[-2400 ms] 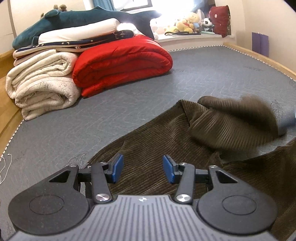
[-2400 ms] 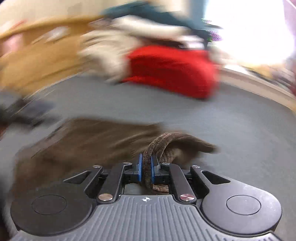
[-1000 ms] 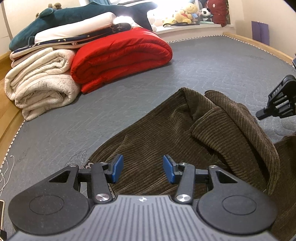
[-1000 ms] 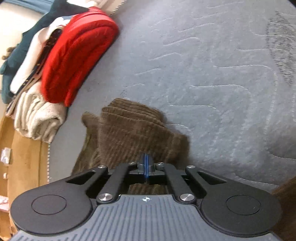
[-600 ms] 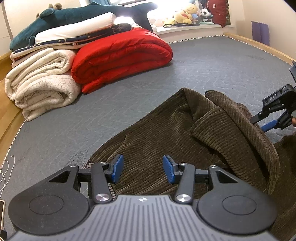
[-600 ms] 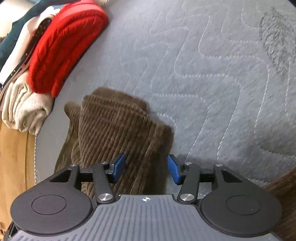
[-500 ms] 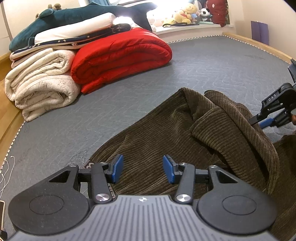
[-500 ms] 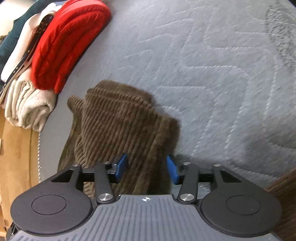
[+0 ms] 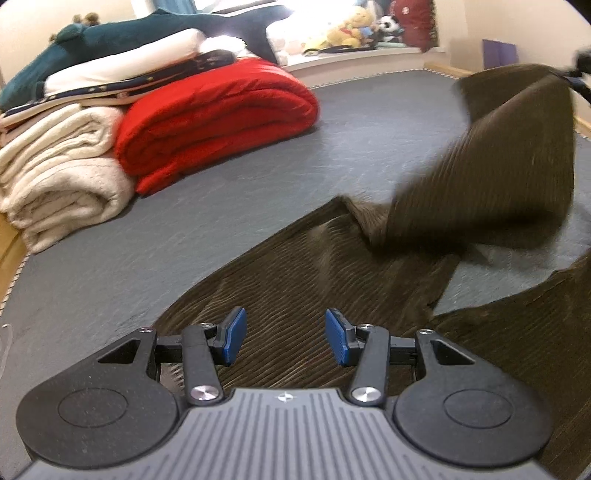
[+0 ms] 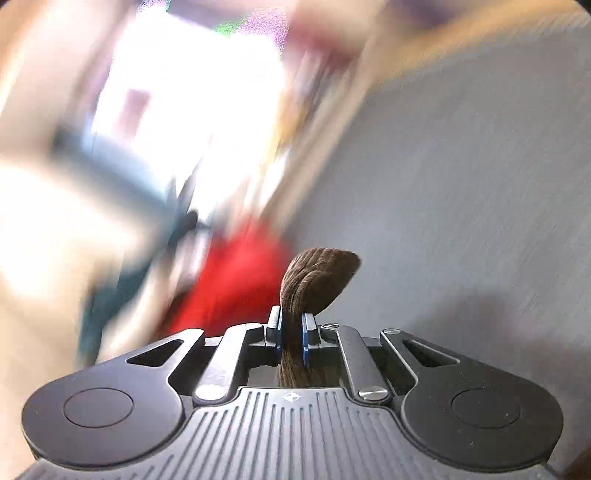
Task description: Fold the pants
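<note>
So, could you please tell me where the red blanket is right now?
In the left wrist view the red blanket lies folded at upper left on the grey mattress, beside the cream blankets and beneath the teal shark plush.

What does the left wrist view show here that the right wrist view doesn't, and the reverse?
Only the left wrist view shows the open left gripper over the spread part of the pants, one leg lifted and blurred at right, the cream blankets and the plush toys on the sill.

Only the right wrist view shows the right gripper shut on a bunched fold of the cloth; its background is heavily smeared.

Both show the brown corduroy pants, the grey mattress and the red quilt.
</note>
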Demonstrator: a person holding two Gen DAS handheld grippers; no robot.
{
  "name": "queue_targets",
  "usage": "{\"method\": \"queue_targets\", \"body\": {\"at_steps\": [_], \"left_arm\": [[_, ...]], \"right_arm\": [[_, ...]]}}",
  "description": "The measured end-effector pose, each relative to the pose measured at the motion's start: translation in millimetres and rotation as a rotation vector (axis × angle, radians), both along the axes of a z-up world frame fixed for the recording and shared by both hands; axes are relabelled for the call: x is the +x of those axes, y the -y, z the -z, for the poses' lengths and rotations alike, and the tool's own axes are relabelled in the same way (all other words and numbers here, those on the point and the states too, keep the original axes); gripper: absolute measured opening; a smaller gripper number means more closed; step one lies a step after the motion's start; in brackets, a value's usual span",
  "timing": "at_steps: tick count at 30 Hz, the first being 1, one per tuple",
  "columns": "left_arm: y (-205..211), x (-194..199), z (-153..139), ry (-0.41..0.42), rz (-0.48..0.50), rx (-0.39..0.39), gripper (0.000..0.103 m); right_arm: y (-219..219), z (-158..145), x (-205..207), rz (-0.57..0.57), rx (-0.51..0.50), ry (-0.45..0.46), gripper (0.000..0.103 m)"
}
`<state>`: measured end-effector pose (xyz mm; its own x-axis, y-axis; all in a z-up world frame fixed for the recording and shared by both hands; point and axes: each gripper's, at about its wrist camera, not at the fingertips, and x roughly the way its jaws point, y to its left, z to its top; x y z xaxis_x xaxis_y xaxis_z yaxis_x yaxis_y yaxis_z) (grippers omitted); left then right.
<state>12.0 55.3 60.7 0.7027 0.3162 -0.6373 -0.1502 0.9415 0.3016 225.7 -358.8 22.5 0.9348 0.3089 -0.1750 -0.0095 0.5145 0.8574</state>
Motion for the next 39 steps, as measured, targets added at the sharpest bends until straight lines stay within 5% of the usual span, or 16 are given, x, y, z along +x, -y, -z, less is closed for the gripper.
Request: {"method": "queue_targets", "body": {"at_steps": [3,7,9,11,14,19,23,27,29,30,33,34,35,39], "left_arm": [[11,20,9,0.006,0.076,-0.053,0.053],[31,50,31,0.000,0.201,-0.100,0.053],[39,64,46,-0.016,0.238,-0.124,0.053],[45,78,64,-0.035,0.267,-0.142,0.053],[51,93,87,-0.058,0.289,-0.157,0.053],[55,112,111,-0.092,0.296,-0.166,0.053],[54,118,122,-0.126,0.310,-0.194,0.053],[58,123,128,-0.136,0.316,-0.173,0.052],[60,123,129,-0.138,0.313,-0.156,0.043],[61,122,128,-0.135,0.312,-0.144,0.027],[58,118,120,-0.124,0.308,-0.116,0.010],[54,117,115,-0.111,0.298,-0.130,0.009],[49,116,108,-0.098,0.285,-0.146,0.008],[33,105,81,-0.067,0.332,-0.197,0.008]], "right_arm": [[52,30,2,0.213,-0.042,-0.135,0.010],[75,89,26,0.116,-0.093,-0.357,0.014],[80,102,33,0.112,-0.129,-0.394,0.014],[88,112,39,0.114,-0.122,-0.406,0.018],[101,124,48,0.105,-0.083,-0.424,0.040],[120,141,57,0.061,0.071,-0.414,0.041],[137,136,50,0.092,0.221,-0.304,0.041],[142,134,48,0.118,0.234,-0.281,0.055],[138,137,53,0.088,0.213,-0.302,0.056],[134,138,56,0.075,0.197,-0.319,0.056],[128,139,69,0.091,0.137,-0.346,0.046],[129,137,71,0.110,0.124,-0.348,0.033],[129,134,74,0.112,0.102,-0.342,0.009],[117,69,76,0.115,-0.123,-0.176,0.008]]}}
